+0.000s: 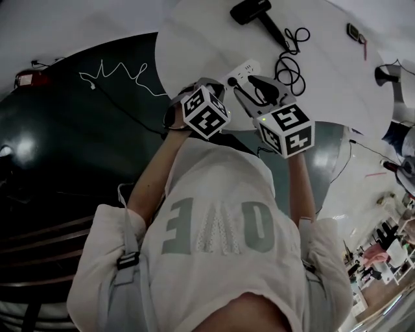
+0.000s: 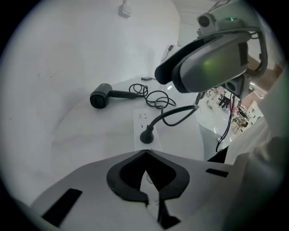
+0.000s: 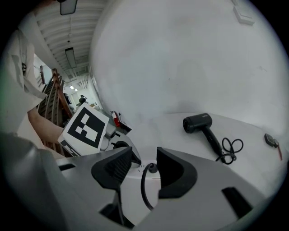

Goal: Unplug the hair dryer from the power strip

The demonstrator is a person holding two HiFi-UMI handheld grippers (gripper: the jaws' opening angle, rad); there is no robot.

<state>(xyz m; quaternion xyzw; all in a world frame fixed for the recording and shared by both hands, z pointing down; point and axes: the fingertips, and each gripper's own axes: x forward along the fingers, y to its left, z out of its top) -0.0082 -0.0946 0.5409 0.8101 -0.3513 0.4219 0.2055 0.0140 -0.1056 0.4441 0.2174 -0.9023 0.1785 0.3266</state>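
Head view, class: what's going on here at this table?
A person holds tongs in each hand over a white table. A black hair dryer lies on it, its cord coiled and its plug in the power strip. The right tongs stand open, with the plug in line between the jaws but not gripped. The left tongs are shut and empty, poised over the strip. The plug is not yet pulled.
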